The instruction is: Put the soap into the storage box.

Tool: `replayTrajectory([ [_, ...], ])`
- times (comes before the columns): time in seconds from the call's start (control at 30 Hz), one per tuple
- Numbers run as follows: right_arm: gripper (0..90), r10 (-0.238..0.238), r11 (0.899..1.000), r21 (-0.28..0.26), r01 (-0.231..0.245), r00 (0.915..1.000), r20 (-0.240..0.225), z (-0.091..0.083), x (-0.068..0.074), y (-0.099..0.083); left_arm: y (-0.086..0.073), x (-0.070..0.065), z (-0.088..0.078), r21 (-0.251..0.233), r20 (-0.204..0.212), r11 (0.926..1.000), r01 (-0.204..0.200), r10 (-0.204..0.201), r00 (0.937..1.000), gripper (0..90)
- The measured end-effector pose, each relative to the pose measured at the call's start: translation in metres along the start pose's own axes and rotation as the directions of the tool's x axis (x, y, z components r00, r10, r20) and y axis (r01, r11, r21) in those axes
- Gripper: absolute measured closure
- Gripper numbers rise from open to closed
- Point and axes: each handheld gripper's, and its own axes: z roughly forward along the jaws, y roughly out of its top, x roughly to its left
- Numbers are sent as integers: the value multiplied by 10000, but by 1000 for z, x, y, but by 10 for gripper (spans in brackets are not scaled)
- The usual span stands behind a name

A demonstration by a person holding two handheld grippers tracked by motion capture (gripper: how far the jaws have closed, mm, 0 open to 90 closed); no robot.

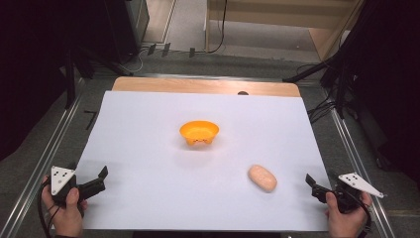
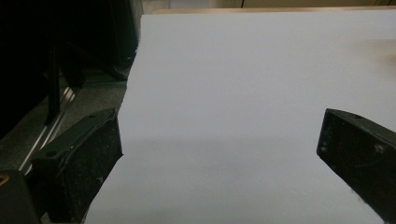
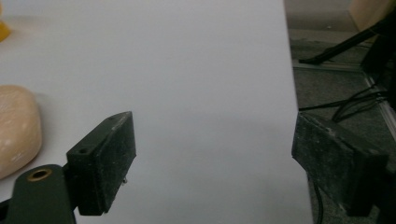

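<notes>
1. The table (image 1: 205, 86) is the biggest thing here: a light wooden top whose far edge shows as a bare strip, standing inside a metal frame on a grey floor.
2. A white sheet (image 1: 163, 173) covers almost all of the table, reaching from the wooden strip to the near edge; in the left gripper view the sheet (image 2: 243, 93) fills the ground between the jaws, and in the right gripper view it (image 3: 196, 70) does the same.
3. The left gripper (image 1: 101, 179) sits at the near left corner of the sheet, held in a hand (image 1: 67, 210) that comes in from the bottom. Its own camera shows the left gripper (image 2: 219, 149) released, jaws set wide apart with nothing but white sheet between them.
4. The right gripper (image 1: 314, 186) sits at the near right edge of the sheet, its jaws pointing inward toward the bread roll. In the right gripper view the right gripper (image 3: 212, 154) is likewise released, jaws parted over bare sheet, holding nothing.
5. An orange bowl (image 1: 199, 133) stands upright near the middle of the sheet, well apart from both grippers.
6. The bread roll (image 1: 262, 178), pale and oval, lies on the sheet toward the near right, between the bowl and the right gripper, touching neither; in the right gripper view it (image 3: 16, 128) lies just left of the left-hand jaw.
</notes>
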Motion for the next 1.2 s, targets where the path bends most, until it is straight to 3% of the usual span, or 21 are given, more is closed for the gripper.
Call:
replayTrajectory([
  [0.07,171,-156,9998,113,158,9996,-224,0,1,0,0,0,0,-2,-10,10000,-10,10,10000,4],
  [0.1,179,-503,9986,177,507,9985,-208,1,5,0,0,-1,0,-23,-28,10000,-36,36,10000,4],
  [0.17,197,-564,9974,423,578,9978,-338,3,5,1,0,-1,-1,-40,-25,10000,-53,53,10000,4],
  [0.3,269,-11,9998,210,23,9983,-575,1,-2,2,0,0,0,-20,18,10000,1,-1,10000,4],
  [0.4,268,-85,9999,77,89,9985,-536,0,-1,2,0,0,1,74,-10,10000,4,-4,10000,4],
  [0.43,282,-466,9986,232,472,9986,-239,0,3,3,0,0,1,98,-18,10000,2,-2,10000,4],
  [0.53,288,-765,9943,707,794,9961,-432,1,7,6,1,0,1,125,-30,9999,-3,4,10000,4],
  [0.67,284,-786,9891,1211,833,9960,-433,2,9,10,0,0,1,118,-2,9999,52,-52,10000,4],
  [0.7,283,-693,9842,1554,848,9923,-1025,4,9,13,1,1,1,160,4,9998,81,-81,10000,4],
  [0.73,278,-790,9810,1679,972,9906,-1119,5,9,14,1,0,2,157,-4,9998,86,-86,10000,4],
  [0.83,277,-970,9727,1989,1197,9880,-1204,7,13,18,1,0,2,179,-12,9998,68,-68,10000,4],
  [0.87,248,-1209,9607,2355,1469,9852,-1215,9,17,22,1,0,2,187,-4,9998,74,-74,10000,4],
  [0.9,243,-1331,9549,2493,1611,9831,-1256,10,18,25,1,0,2,188,3,9998,74,-74,10000,4],
  [1.03,225,-1559,9343,2975,1966,9755,-1552,14,25,37,1,1,2,183,6,9998,95,-95,10000,4],
  [1.07,225,-1559,9343,2975,1966,9755,-1552,14,25,37,1,1,2,186,7,9998,95,-95,10000,4],
  [1.1,225,-1786,9155,3318,2276,9688,-1718,18,29,42,1,1,2,190,12,9998,89,-89,10000,4],
  [1.13,225,-1786,9155,3318,2276,9688,-1718,18,29,42,1,1,2,190,12,9998,89,-89,10000,4],
  [1.17,225,-1930,8976,3644,2482,9643,-1816,22,33,44,1,1,2,197,26,9998,79,-79,10000,4],
  [1.2,225,-1930,8976,3644,2482,9643,-1816,22,33,44,1,1,2,201,29,9998,75,-75,10000,4],
])
